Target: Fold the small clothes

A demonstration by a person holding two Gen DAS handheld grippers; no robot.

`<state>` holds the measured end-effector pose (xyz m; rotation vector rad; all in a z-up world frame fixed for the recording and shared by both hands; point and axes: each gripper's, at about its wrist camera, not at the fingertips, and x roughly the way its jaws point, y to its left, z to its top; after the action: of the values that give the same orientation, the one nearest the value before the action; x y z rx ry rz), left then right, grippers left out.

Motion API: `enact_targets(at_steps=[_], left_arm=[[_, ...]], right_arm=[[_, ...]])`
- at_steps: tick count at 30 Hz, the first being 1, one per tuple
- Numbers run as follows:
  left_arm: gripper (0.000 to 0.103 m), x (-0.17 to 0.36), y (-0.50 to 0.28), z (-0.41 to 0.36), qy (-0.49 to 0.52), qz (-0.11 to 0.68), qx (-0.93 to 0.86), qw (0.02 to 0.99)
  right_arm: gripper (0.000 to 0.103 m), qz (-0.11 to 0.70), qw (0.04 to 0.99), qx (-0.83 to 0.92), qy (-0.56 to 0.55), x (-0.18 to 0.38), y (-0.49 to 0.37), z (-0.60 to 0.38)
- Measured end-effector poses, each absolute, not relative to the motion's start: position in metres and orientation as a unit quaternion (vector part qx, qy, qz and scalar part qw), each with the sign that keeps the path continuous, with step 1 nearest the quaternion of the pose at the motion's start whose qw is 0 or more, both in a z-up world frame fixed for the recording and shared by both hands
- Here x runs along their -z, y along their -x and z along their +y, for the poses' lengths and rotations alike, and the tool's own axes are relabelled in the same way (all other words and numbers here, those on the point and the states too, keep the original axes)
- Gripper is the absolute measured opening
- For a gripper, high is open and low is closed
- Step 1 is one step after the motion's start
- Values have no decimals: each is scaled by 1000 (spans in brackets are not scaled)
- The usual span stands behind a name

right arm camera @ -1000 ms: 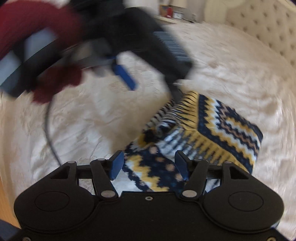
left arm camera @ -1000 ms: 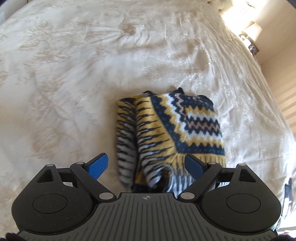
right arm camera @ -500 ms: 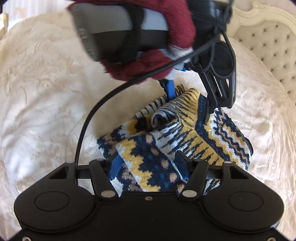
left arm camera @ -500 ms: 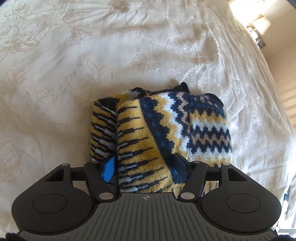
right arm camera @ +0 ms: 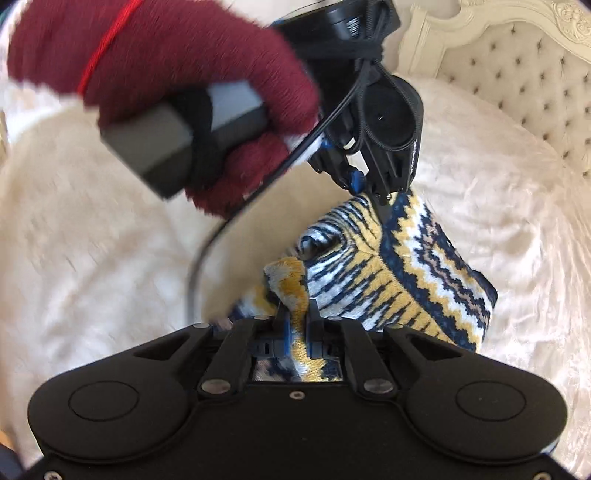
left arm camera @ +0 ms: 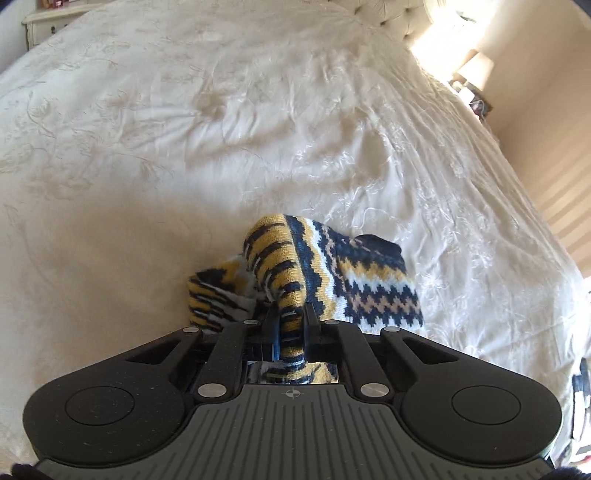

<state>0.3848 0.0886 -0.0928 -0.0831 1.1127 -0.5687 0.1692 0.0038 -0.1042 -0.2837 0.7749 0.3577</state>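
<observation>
A small knitted sweater in yellow, navy and white zigzags hangs bunched above the cream bedspread. My left gripper is shut on a fold of its striped edge. My right gripper is shut on another fold of the same sweater. In the right wrist view the left gripper pinches the sweater's upper edge from above, held by a hand in a dark red glove. The sweater is lifted between both grippers.
A tufted cream headboard stands behind the bed. A lamp stands on a nightstand at the bed's right side, and a white dresser at the far left. A black cable hangs from the left gripper.
Both grippers closed on the sweater's edges, from open around it, and raised it off the bedspread. The sweater went from lying folded flat to hanging bunched.
</observation>
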Motion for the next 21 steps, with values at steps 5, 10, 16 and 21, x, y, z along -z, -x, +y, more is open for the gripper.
enact_targets(at_steps=[5,10,16,21], left_arm=[[10,141,-393,100,6,564,210,799],[19,156,-395,101,-4,564,200,801],[33,118,-381,103,-20,503,218,836],[43,90,-364,90,-28,470,246,847]], right_arm=[[16,431,869,-208,128,143,-186,27],[40,461,852,-223,108,160,-194,31],[69,433,875,-215,15,123,-178,-10],[76,427,886,-171,-65,112,-168,-57]])
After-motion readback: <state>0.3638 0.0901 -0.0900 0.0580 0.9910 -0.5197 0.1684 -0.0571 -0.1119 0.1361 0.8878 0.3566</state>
